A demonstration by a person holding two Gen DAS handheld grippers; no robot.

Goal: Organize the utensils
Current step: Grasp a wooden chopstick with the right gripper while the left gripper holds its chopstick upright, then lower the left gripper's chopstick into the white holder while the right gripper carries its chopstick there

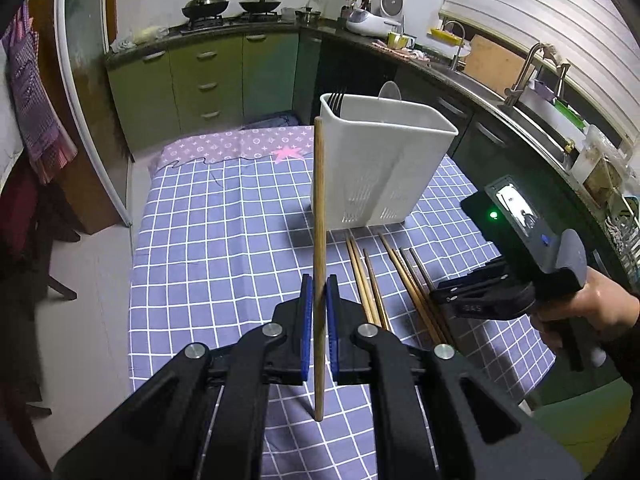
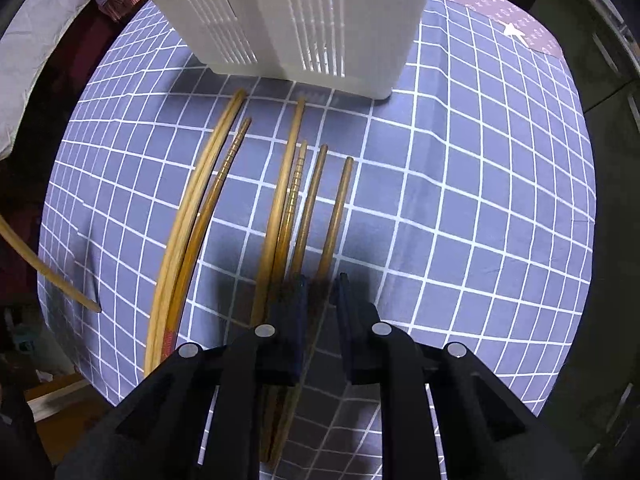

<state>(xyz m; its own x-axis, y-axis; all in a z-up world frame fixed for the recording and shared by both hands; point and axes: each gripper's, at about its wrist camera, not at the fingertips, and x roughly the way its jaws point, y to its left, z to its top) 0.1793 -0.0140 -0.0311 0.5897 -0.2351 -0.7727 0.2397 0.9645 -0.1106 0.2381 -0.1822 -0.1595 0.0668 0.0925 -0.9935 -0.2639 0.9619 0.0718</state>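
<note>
In the left wrist view my left gripper [image 1: 319, 280] is shut on one wooden chopstick [image 1: 319, 200], held upright above the checked tablecloth [image 1: 220, 220]. Behind it stands the white slotted utensil basket [image 1: 384, 160], with a fork [image 1: 335, 100] and a spoon [image 1: 390, 90] poking out. Several loose chopsticks [image 1: 372, 280] lie in front of the basket. My right gripper [image 1: 434, 296] points down onto them. In the right wrist view its jaws [image 2: 323, 280] stand narrow around the rightmost chopstick [image 2: 338, 216], and a gap still shows beside the stick. The basket [image 2: 280, 20] is just beyond the chopstick tips.
The table's left edge drops to a tiled floor. A dark counter with a sink [image 1: 520, 92] runs along the right, close to the person's hand [image 1: 592, 312]. Green cabinets [image 1: 208, 76] and a stove with pans stand at the back.
</note>
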